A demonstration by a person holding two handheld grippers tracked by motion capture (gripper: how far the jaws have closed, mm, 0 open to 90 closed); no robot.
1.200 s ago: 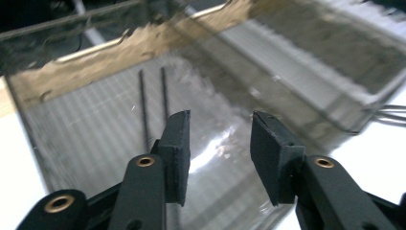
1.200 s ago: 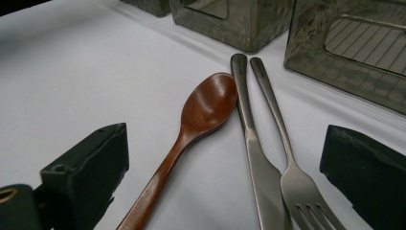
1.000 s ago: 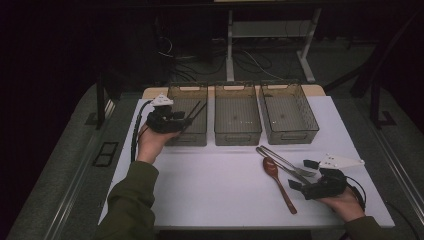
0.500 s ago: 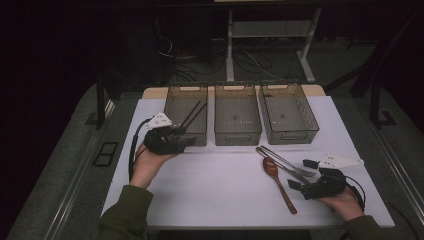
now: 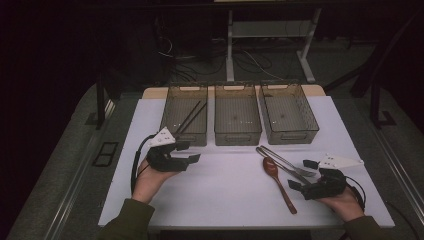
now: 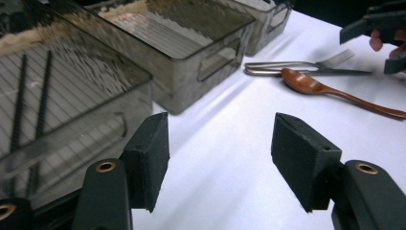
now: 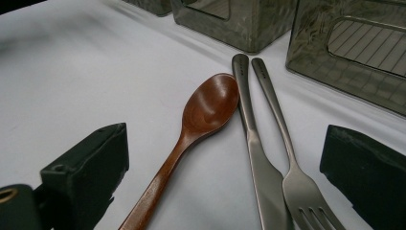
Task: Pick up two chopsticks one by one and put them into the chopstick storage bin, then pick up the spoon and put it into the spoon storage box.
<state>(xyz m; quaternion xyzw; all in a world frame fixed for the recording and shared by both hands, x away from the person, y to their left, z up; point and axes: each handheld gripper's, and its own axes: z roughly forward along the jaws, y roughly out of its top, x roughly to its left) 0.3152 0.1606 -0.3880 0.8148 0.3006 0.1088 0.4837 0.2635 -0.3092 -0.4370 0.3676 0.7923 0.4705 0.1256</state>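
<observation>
Left gripper has pulled back from the left bin toward the person since a second ago, now sitting over bare white table just in front of that bin. Its jaws have just been opening; nothing is between them, pads apart over plain tabletop in the left gripper view. Two black chopsticks lie inside the left bin, slanted, also visible through its wall.

Right gripper hasn't shifted, parked at the near right of the table. Jaws wide apart, empty, pointing at the cutlery.

Cutlery cluster sits between middle bin and the right gripper:
- wooden spoon, bowl toward the bins, handle running toward the person; close up, bowl just beside the knife.
- metal knife and metal fork side by side, handles toward the bins, fork tines close to the right gripper's jaws. Whether they touch each other, can't tell for sure.
- from the left gripper view the spoon lies in front of the fork and knife.

Middle bin and right bin look empty. All three bins stand in a row at the far edge of the white surface.
</observation>
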